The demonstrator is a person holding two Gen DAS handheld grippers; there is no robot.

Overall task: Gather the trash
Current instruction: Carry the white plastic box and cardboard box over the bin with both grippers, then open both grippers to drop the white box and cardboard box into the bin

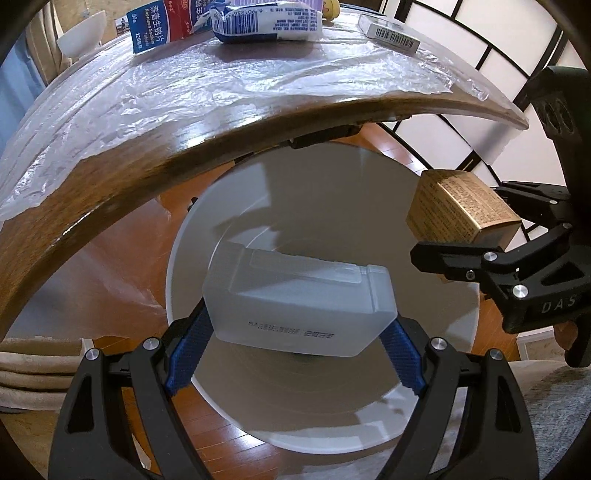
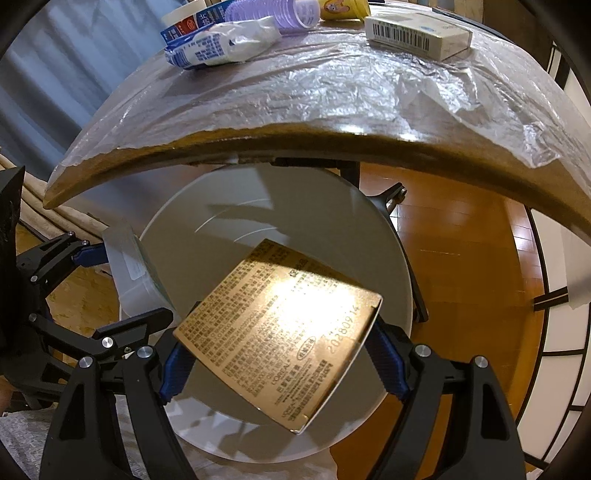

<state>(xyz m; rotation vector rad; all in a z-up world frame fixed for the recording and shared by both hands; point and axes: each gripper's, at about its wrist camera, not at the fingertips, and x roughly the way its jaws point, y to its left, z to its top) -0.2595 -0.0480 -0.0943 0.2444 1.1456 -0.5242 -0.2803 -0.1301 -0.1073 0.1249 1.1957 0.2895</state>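
Currently the left hand-held gripper [image 1: 295, 328] clamps a translucent plastic box [image 1: 301, 301] between its blue pads [image 1: 188, 347], holding it directly above the open white trash bin [image 1: 424, 417] that stands on the wooden floor [image 2: 461, 266] under the counter's edge. The right hand-held gripper [image 2: 275, 354] grips a gold L'Oréal carton [image 2: 280, 332], tilted, over the same bin [image 2: 369, 229]. The two held items are just beside each other, apart. On the plastic-covered counter [image 1: 147, 122]: blue-red medicine box [image 1: 155, 22], crumpled white wrapper [image 1: 266, 22], barcoded white box [image 2: 417, 31].
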